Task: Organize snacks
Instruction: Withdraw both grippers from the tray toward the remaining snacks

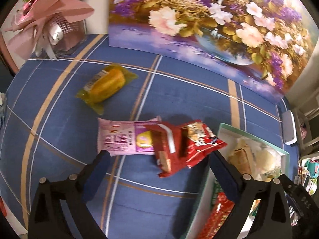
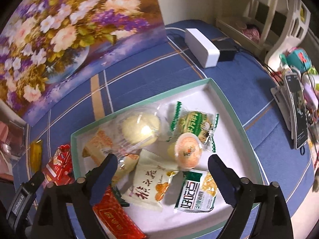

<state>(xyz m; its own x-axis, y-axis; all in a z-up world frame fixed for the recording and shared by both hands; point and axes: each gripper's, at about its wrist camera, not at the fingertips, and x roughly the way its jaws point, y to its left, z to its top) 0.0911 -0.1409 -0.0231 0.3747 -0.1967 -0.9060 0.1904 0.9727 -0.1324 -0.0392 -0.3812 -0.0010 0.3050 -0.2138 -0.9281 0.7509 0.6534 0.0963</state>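
— What sits closest to the lenses?

— The black left gripper [image 1: 157, 159], jaws spread wide and holding nothing, hangs over two crinkled red foil snack packets [image 1: 183, 149] lying on the blue plaid tablecloth [image 1: 59, 119]. The right gripper [image 2: 161, 167] is likewise released, poised above the shallow white cardboard tray with a mint-green rim [image 2: 229, 103].

— And the surface itself?

— Blue cloth with tan and white stripes covers the table. A large floral painting on canvas [image 1: 199, 20] leans along the far edge; a pink ribbon-wrapped gift box [image 1: 55, 20] stands at the far left corner.

— Where are the snacks?

— A pink rectangular wafer packet [image 1: 119, 137] lies touching the red packets, partly under them. A yellow-wrapped cake slice [image 1: 105, 85] rests well apart, toward the far left. The tray holds a pale round bun in clear film [image 2: 141, 127], an orange jelly cup [image 2: 187, 151], a green-edged biscuit pack [image 2: 193, 123] and several more (labels mostly unreadable).

— Anything else around?

— A white rectangular power box [image 2: 203, 47] near the far right edge, and a cluttered shelf [image 2: 279, 20] beyond.
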